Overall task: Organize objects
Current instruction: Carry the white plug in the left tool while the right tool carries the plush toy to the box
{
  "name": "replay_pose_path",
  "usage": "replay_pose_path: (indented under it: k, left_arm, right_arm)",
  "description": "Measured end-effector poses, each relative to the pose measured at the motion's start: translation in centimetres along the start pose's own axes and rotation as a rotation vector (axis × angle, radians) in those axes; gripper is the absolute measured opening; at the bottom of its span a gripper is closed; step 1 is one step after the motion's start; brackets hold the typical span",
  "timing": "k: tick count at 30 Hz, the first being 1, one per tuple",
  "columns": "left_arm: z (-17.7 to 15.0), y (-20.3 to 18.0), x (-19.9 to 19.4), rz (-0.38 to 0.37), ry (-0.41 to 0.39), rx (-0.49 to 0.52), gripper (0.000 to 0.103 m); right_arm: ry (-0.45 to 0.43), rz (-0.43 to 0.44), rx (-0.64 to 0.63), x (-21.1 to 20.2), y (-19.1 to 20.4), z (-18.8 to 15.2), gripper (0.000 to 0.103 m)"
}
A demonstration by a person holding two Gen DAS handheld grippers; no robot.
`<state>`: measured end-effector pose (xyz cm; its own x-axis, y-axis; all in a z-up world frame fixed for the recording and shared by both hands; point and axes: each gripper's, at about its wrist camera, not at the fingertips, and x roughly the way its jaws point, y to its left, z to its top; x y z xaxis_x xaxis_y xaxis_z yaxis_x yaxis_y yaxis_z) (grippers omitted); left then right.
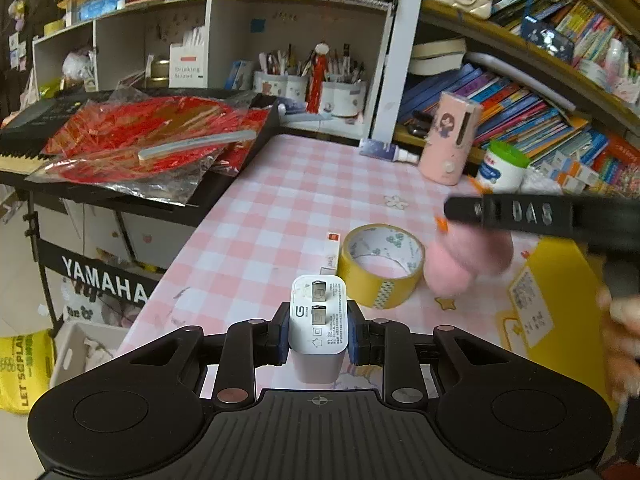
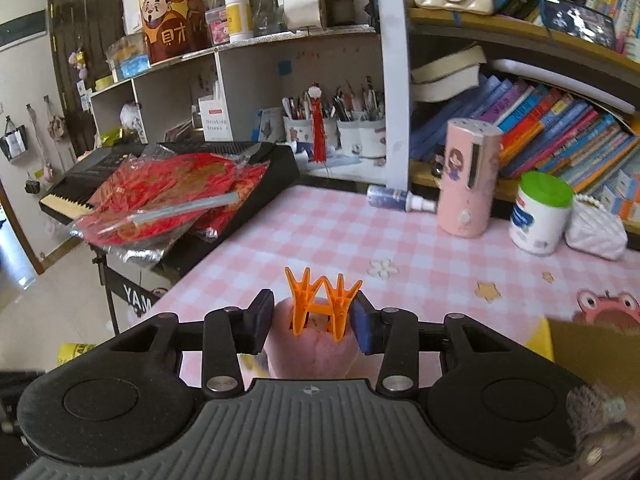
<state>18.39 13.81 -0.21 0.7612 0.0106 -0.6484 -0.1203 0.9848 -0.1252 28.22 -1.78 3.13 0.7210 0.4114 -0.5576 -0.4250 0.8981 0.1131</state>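
- Left wrist view: the left tool (image 1: pixel 319 334) was clamped on a white charger (image 1: pixel 319 320), low centre of the frame, prongs facing the camera. The tape roll (image 1: pixel 380 266) lay just beyond on the tabletop (image 1: pixel 280 208), the yellow box (image 1: pixel 560 304) at right.
- Right wrist view: the right tool (image 2: pixel 314 326) squeezed a pink plush toy (image 2: pixel 310 346), orange feet up, bottom centre; the box's corner (image 2: pixel 540 338) sat just right.

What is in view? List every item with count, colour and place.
charger: 1, white, held above the table edge
pink toy: 1, pink with orange claws, held
tape roll: 1, yellow, on the table
table: 1, pink checked
humidifier: 1, pink, table's far side
jar: 1, white with green lid, beside the humidifier
spray bottle: 1, dark, lying down
keyboard: 1, black, left
left gripper: shut on charger
right gripper: shut on pink toy
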Motion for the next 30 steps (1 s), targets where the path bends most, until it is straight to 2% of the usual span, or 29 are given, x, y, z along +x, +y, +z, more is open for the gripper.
replay_pose_path:
  k: [12, 30]
  left_arm:
    - [-2.9, 0.4, -4.4, -0.045, -0.028, 0.021, 0.025]
    - [-9.7, 1.1, -12.1, -0.111, -0.013, 0.084, 0.025]
  right_arm:
    - [0.068, -0.051, 0.016, -5.3, 1.8, -5.5, 0.039]
    - [0.081, -0.109, 0.081, -13.7, 6.0, -12.9, 0.039]
